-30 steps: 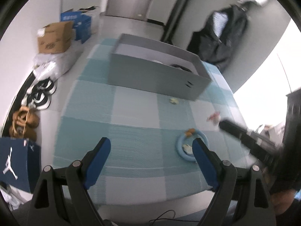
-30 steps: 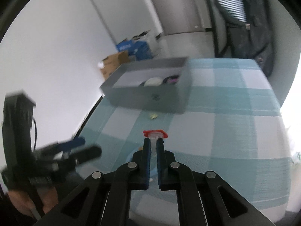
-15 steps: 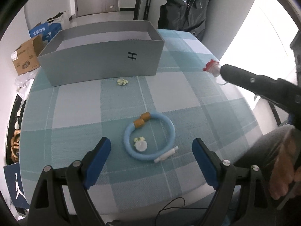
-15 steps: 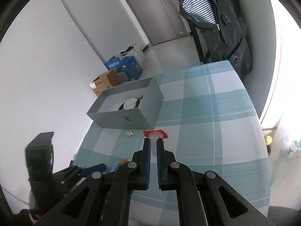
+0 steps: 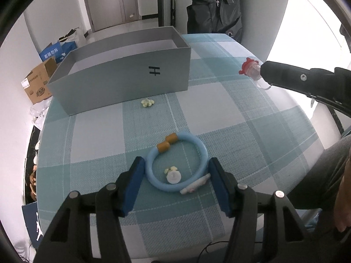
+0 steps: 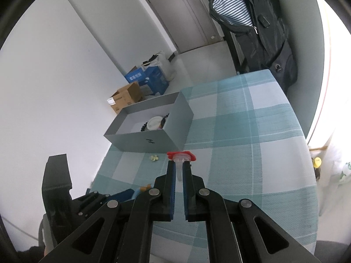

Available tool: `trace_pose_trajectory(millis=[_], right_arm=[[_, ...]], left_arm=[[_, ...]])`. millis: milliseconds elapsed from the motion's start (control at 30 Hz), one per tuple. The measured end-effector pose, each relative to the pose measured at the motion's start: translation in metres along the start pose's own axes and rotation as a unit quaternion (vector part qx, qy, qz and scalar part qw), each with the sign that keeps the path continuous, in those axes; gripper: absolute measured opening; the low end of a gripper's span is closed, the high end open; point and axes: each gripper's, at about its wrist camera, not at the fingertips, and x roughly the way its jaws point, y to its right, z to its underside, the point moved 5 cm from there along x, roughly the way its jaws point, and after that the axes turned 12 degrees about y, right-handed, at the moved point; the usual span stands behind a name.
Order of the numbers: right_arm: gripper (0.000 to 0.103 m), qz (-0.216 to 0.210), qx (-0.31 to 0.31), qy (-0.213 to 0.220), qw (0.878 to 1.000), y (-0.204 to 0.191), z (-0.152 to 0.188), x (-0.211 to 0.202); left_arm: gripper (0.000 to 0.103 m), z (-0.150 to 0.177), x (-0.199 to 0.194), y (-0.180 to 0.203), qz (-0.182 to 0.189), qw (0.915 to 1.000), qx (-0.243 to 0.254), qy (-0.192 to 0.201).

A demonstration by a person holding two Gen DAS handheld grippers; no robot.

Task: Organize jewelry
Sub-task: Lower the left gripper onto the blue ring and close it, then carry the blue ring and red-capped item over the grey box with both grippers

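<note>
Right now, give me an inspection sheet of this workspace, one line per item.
Surface: checked teal-and-white tablecloth covers the table.
Job's things: grey box open, with items inside; blue bracelet flat on the cloth, a white charm inside its ring; small yellow flower piece in front of the box.
Clutter: white clip against the bracelet.
Grippers: left gripper open, straddling the bracelet; right gripper shut on a red-topped clear piece, held above the table.
Cables: a thin black one below the table's near edge.
Surroundings: cardboard boxes, hanging jacket, door.
</note>
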Motion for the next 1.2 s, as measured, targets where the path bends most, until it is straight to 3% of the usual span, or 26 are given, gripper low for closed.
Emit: trace_pose_trajectory(millis=[333, 767, 1200], right_arm=[[0.005, 0.004, 0.013, 0.001, 1.0, 0.004, 0.0, -0.001], [0.005, -0.001, 0.014, -0.002, 1.0, 0.001, 0.001, 0.001], [0.005, -0.032, 0.006, 0.007, 0.999, -0.018, -0.015, 0.006]], left_arm=[[0.054, -0.011, -0.004, -0.008, 0.01, 0.9991, -0.033, 0.024], [0.054, -0.032, -0.024, -0.018, 0.039, 0.9928, -0.079, 0.082], [0.054, -0.066, -0.031, -0.061, 0.053, 0.9803, -0.157, 0.106]])
